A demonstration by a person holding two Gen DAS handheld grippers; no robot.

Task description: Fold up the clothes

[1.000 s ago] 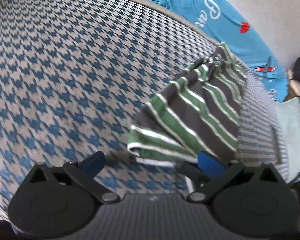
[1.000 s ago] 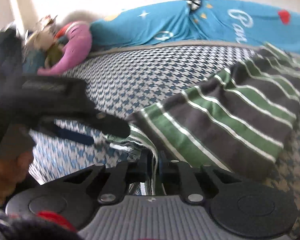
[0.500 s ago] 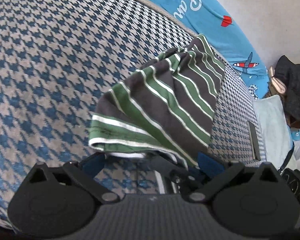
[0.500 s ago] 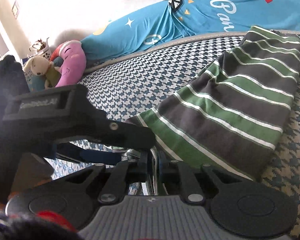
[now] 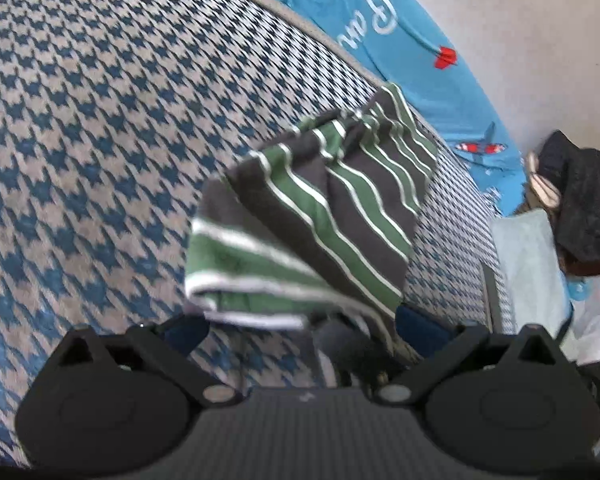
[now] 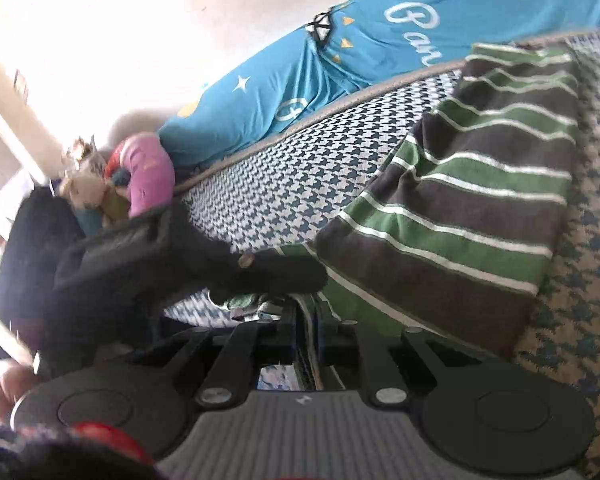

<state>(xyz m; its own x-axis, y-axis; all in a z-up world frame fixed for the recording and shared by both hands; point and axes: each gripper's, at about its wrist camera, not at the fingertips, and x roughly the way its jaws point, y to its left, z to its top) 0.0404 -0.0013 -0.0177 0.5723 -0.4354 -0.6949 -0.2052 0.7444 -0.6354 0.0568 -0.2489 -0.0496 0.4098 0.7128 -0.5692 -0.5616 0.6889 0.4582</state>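
R gripper (image 6: 306,344) clenched on green-grey striped knit garment (image 6: 460,216) hem; L gripper (image 5: 300,326) spread, unloaded. Lay flat on blue houndstooth bedcover (image 5: 100,120), edges aligned w/o bunching.

A home bedroom: a houndstooth-covered bed (image 5: 100,120), blue cartoon bedding (image 6: 340,60), and plush toys (image 6: 140,176).

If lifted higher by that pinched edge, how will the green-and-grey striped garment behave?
The green-and-grey striped knit garment probably stays floppy: it already sags in soft folds from the right gripper. It seems light, hanging from one pinch. The houndstooth cover looks textured, so trailing layers may drag.
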